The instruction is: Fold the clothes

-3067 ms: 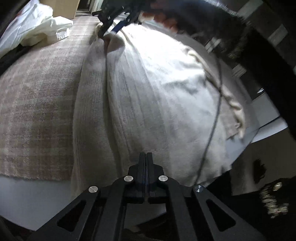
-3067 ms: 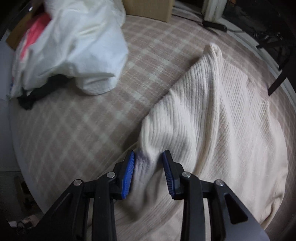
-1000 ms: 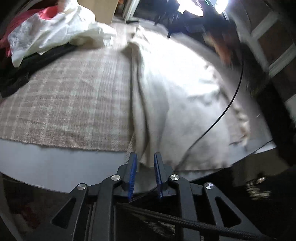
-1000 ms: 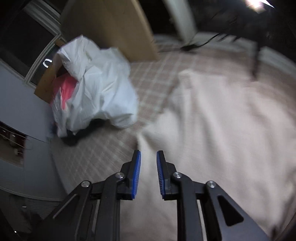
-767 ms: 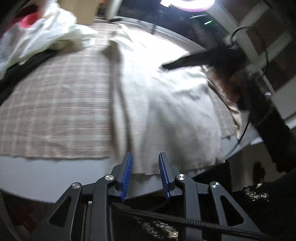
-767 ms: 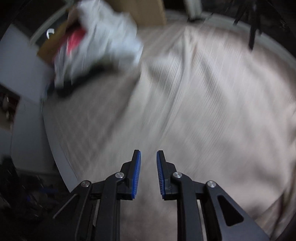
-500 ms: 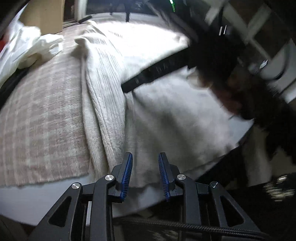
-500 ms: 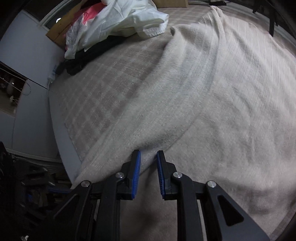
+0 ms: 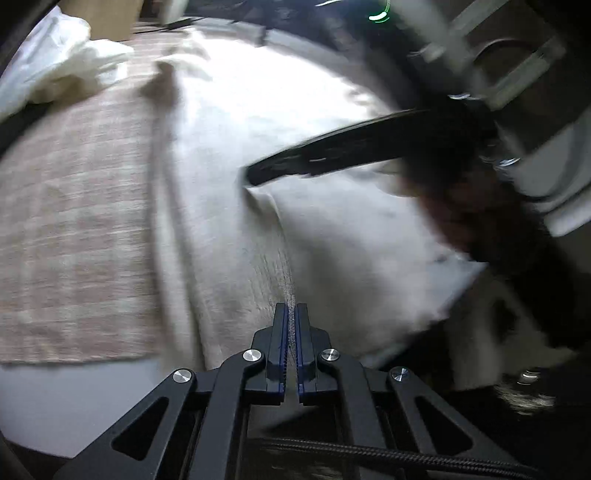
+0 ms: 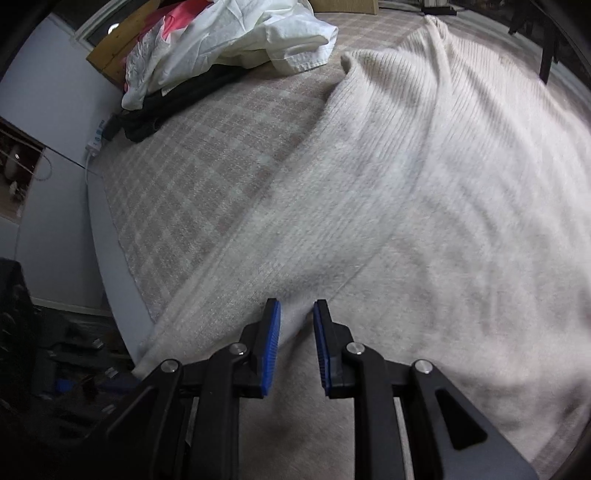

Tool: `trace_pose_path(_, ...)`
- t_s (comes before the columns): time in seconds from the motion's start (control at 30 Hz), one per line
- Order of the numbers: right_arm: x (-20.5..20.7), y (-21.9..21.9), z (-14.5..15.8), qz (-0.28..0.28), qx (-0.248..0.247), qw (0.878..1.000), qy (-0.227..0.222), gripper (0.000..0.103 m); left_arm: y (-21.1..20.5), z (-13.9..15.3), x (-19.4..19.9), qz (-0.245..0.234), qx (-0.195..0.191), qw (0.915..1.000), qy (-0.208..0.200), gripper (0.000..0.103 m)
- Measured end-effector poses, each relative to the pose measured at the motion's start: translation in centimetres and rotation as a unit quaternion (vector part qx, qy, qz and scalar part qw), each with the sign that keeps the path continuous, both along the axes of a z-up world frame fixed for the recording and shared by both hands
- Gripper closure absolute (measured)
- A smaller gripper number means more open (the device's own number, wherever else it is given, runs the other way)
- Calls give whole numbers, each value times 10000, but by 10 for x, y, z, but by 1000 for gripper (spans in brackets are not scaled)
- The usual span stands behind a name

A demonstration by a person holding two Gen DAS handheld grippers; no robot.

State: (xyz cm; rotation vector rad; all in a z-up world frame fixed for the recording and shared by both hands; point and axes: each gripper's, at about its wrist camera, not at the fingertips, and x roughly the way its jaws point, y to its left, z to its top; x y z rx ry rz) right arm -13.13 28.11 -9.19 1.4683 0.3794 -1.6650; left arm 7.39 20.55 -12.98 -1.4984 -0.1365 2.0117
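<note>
My left gripper [image 9: 291, 314] is closing on the cream sweater's [image 9: 295, 184] hem at the bed's [image 9: 74, 398] near edge, while my right gripper [image 10: 295, 325] straddles a fold with pads apart.

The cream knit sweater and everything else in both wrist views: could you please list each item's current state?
cream knit sweater: spread across the plaid cloth, rumpled, not yet folded
left hand-held gripper: closing, a pinch of sweater fabric between its pads
right hand-held gripper: part open, straddling a raised fold of the sweater
plaid cloth: lying flat
white garment: crumpled in a heap
black garment: bunched beneath the heap
</note>
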Motion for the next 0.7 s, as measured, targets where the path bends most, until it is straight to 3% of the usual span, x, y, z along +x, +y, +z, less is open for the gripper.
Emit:
trace_pose_path(0.1, -4, 4, 10, 18, 62, 9998, 164, 84, 2, -3, 6, 31, -545, 9985, -38, 86)
trace_pose_path(0.27, -17, 12, 38, -134, -377, 9979, 516, 83, -30, 7, -3, 1086, -765, 9909, 236, 60)
trace_pose_path(0.37, -21, -9, 17, -61, -196, 9985, 500, 78, -39, -2, -15, 1492, -1031, 9829, 319, 57)
trace_pose_path(0.5, -25, -32, 6, 105, 47, 9987, 491, 78, -24, -30, -23, 1371, -1081, 9846, -59, 57)
trace_pose_path(0.53, -26, -37, 5, 153, 102, 9986, 491, 78, -20, -30, -23, 1324, -1078, 9853, 5, 57)
trace_pose_path(0.6, -45, -39, 24, -110, -191, 9985, 492, 76, -13, -29, -21, 1165, -1025, 9879, 51, 55)
trace_pose_path(0.7, -78, -56, 41, -445, -245, 9964, 681, 57, -9, -30, -20, 1126, -1013, 9884, 58, 55)
